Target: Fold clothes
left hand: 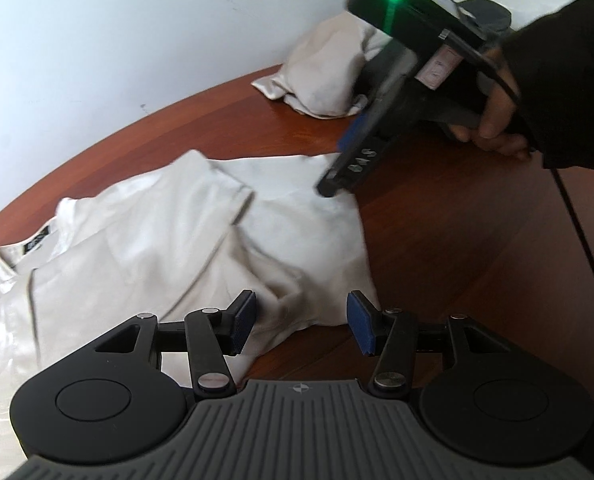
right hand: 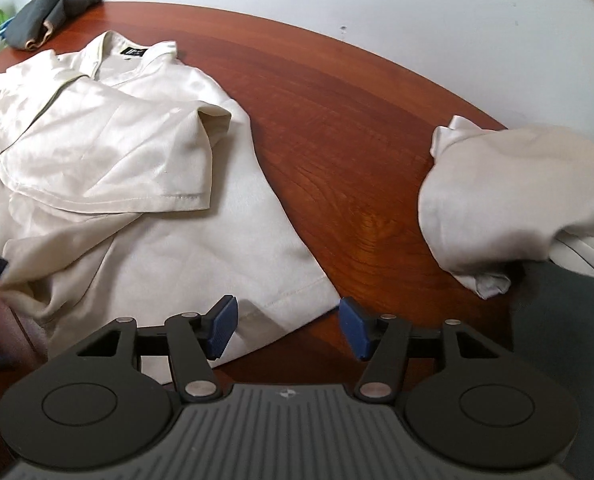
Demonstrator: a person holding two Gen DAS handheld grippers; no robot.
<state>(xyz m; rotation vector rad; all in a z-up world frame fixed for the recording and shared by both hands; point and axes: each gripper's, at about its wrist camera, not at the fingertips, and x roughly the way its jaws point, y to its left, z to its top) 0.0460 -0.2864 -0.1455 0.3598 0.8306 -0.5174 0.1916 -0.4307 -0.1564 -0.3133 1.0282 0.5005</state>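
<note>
A cream satin shirt (left hand: 185,232) lies spread on the brown wooden table (left hand: 457,220), collar with a black label at the left, one sleeve folded across its body. My left gripper (left hand: 301,326) is open, just above the shirt's bottom hem. In the left wrist view my right gripper (left hand: 337,184) hangs over the shirt's far hem corner. In the right wrist view the same shirt (right hand: 137,184) fills the left half, and my right gripper (right hand: 287,328) is open over its hem corner. Neither gripper holds cloth.
A second cream garment (right hand: 517,196) lies crumpled at the right of the table (right hand: 337,120), also seen at the back in the left wrist view (left hand: 325,76). A dark grey garment (right hand: 53,8) lies at the far left corner. A white wall (right hand: 377,0) stands behind.
</note>
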